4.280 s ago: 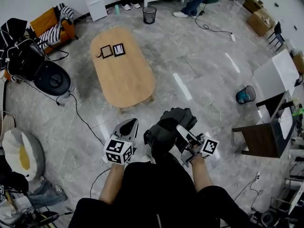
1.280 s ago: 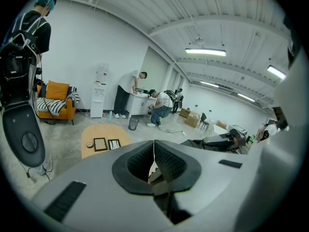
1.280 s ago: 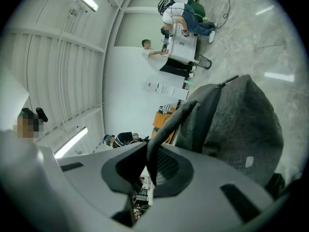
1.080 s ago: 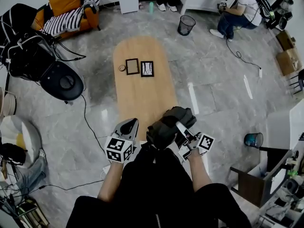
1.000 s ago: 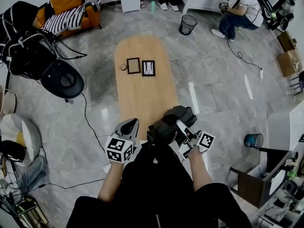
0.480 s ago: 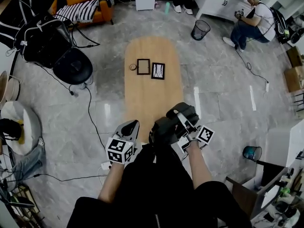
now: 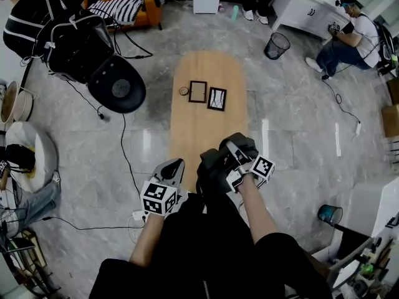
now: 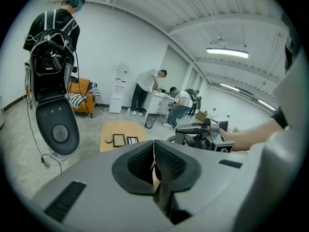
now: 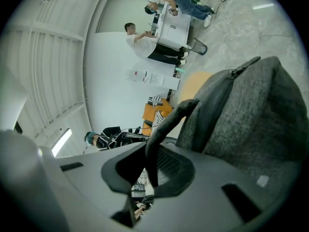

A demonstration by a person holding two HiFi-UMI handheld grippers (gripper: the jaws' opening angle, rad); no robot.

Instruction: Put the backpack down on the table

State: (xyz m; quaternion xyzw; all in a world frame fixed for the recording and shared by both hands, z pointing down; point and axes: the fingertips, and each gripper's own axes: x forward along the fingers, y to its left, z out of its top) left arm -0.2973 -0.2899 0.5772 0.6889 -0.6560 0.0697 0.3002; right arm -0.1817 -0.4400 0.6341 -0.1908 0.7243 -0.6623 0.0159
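Holds the left gripper (image 7: 177, 162) low, close to the body, jaws pressed together on nothing. Clamps the right gripper (image 7: 230, 146) just beside it on the top strap (image 9: 169, 122) of the grey backpack (image 7: 215, 164). Has that backpack at the near end of the wooden table (image 7: 206, 123); cannot tell any contact with the top. Faces two frames (image 7: 198, 91) and a small round thing (image 7: 182, 91) farther up the tabletop, with a bin (image 7: 277, 45) on the floor beyond.
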